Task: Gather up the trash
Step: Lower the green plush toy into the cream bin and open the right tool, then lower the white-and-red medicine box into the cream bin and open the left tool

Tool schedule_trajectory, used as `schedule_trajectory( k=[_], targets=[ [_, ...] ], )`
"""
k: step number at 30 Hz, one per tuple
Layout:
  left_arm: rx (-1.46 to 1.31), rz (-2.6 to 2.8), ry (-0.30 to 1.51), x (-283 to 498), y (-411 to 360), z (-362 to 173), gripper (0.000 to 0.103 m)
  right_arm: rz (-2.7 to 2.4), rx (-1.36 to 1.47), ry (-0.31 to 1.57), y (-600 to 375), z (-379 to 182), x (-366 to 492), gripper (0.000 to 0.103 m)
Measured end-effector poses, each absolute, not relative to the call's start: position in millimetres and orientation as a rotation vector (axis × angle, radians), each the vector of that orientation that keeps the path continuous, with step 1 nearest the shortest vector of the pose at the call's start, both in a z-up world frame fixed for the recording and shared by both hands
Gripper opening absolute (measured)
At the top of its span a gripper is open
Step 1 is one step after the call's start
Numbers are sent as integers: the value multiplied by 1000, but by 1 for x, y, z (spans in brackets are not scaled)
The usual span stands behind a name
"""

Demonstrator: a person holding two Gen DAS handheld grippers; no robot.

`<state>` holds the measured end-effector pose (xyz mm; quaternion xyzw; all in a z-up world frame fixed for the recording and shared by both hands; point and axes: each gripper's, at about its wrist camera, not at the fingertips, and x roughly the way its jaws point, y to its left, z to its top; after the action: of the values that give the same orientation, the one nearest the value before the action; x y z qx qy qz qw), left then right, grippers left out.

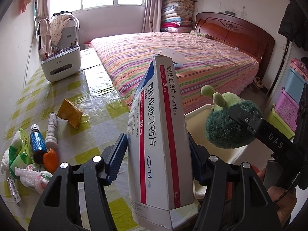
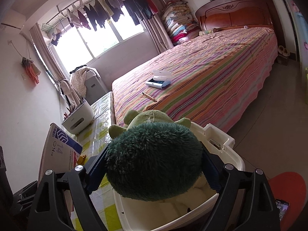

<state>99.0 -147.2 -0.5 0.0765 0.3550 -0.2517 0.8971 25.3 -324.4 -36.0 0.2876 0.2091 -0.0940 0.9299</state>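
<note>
My left gripper (image 1: pixel 156 136) is shut on a tall white medicine box (image 1: pixel 159 134) with a red stripe and a blue corner, held upright above the table's edge. The same medicine box (image 2: pixel 57 154) shows at the left of the right wrist view. My right gripper (image 2: pixel 154 148) has a dark green plush toy (image 2: pixel 154 159) between its jaws, and both pads touch the fur. The toy hangs over an open white bin (image 2: pixel 236 157). In the left wrist view the plush toy (image 1: pixel 229 127) sits to the right of the box, above the bin (image 1: pixel 196 111), with one right finger (image 1: pixel 244 119) across it.
On the table (image 1: pixel 92 104), under a yellow-checked plastic cloth, lie a yellow wrapper (image 1: pixel 70 114), a blue bottle (image 1: pixel 38 144), a white bottle (image 1: pixel 52 129), orange peel (image 1: pixel 50 158) and a blister pack (image 1: pixel 13 188). A white organiser (image 1: pixel 60 67) stands at the back. A striped bed (image 2: pixel 211 73) fills the room beyond.
</note>
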Motion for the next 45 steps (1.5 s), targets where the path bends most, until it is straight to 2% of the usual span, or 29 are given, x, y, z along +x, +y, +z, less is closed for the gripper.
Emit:
schedule_trajectory(
  k=[4,26,37,40,45],
  targets=[
    [164,-522,747,102,-150,-5,59,-180,662,436,-334,-42,25,84],
    [204,-585,800,103,-196,-23,59,-274,739,149,-355,-24,-27,84],
    [238,-617,812,105,-229,-22,64,-291,749,94,-358,-21,-37,84],
    [247,-611,805,105,-228,-22,72,-289,757,96,-360,-22,-37,84],
    [275,-594,802,103,-214,-22,73,-283,763,106,-361,-23,-35,84]
  ],
)
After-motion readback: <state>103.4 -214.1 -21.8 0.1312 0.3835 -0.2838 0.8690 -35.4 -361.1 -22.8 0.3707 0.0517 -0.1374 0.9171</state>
